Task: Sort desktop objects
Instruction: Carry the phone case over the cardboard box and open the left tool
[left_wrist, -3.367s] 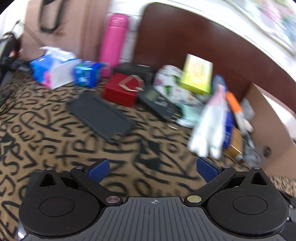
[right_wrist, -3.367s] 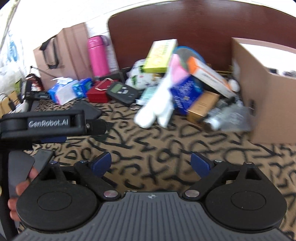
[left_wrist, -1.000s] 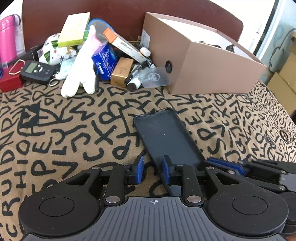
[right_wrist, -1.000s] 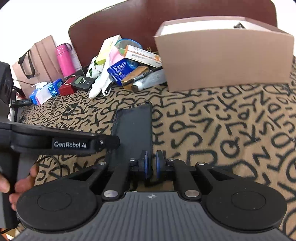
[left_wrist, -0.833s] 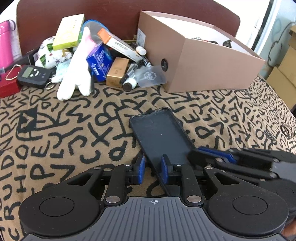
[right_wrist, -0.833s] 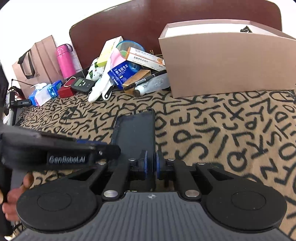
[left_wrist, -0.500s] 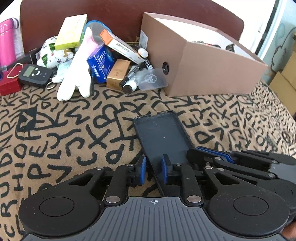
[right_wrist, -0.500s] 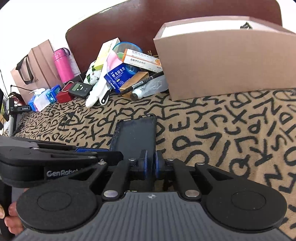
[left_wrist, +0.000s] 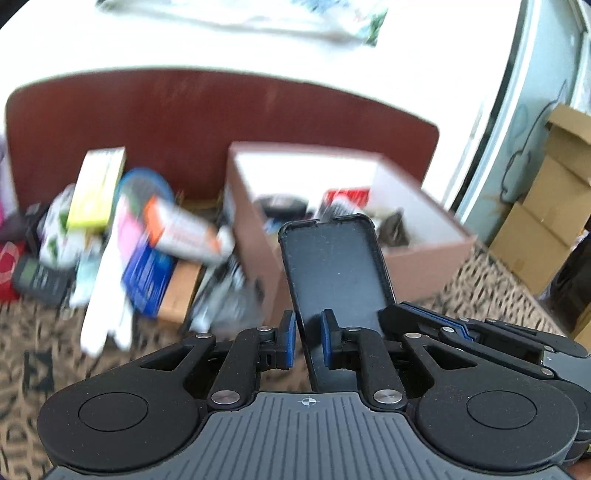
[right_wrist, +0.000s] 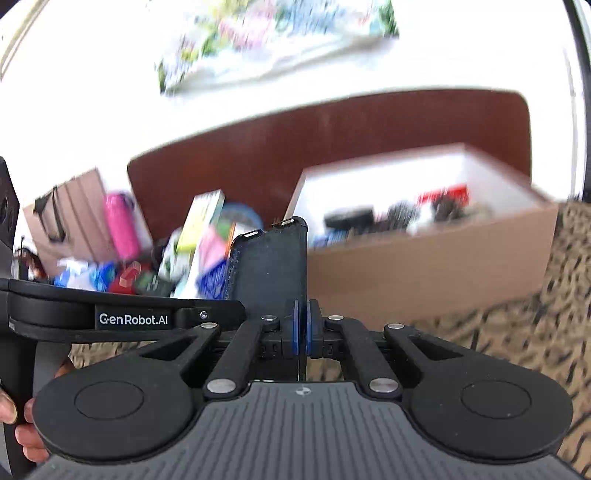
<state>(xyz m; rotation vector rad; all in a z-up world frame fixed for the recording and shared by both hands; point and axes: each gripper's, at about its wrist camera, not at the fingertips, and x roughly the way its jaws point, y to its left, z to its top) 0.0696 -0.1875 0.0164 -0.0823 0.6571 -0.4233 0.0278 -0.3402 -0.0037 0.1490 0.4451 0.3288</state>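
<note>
Both the left gripper and right gripper pinch the near end of a black phone case, its long axis pointing ahead toward the open box beyond the fingertips

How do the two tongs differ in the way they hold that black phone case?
The right tongs pinch one edge of the phone case with the blue pads nearly touching. The left tongs sit wider apart around its near edge, with a gap at the left pad. The right tongs come in from the side, the left from below. Both grip its near end, lifted before the cardboard box.
</note>
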